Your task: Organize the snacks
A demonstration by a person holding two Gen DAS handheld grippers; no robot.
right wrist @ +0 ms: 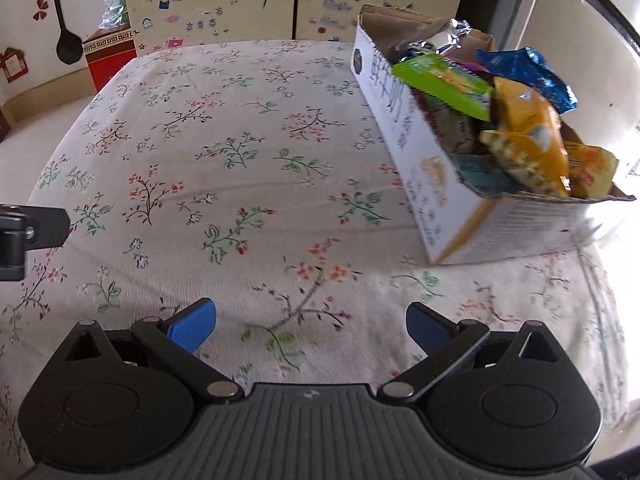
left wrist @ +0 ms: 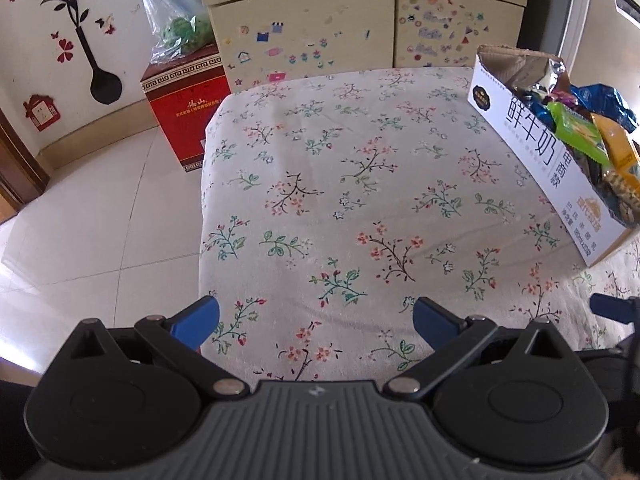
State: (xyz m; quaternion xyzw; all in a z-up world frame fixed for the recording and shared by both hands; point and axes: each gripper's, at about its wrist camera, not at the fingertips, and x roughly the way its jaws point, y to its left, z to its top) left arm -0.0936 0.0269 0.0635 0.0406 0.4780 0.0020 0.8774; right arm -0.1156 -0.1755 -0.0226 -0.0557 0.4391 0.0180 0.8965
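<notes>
A white cardboard milk box (left wrist: 540, 152) stands on the right of the floral-cloth table (left wrist: 340, 200); it also shows in the right wrist view (right wrist: 420, 168). It holds several snack packets: a green one (right wrist: 444, 84), an orange one (right wrist: 528, 128), a blue one (right wrist: 528, 72) and a silver one (right wrist: 440, 36). My left gripper (left wrist: 316, 320) is open and empty above the table's near edge, left of the box. My right gripper (right wrist: 310, 326) is open and empty over the cloth, near the box's front corner.
A cream cabinet with stickers (left wrist: 320, 28) stands behind the table. A red carton (left wrist: 184, 104) with a plastic bag (left wrist: 176, 20) on it sits on the tiled floor (left wrist: 100, 200) at left. The left gripper's body shows at the right wrist view's left edge (right wrist: 24, 236).
</notes>
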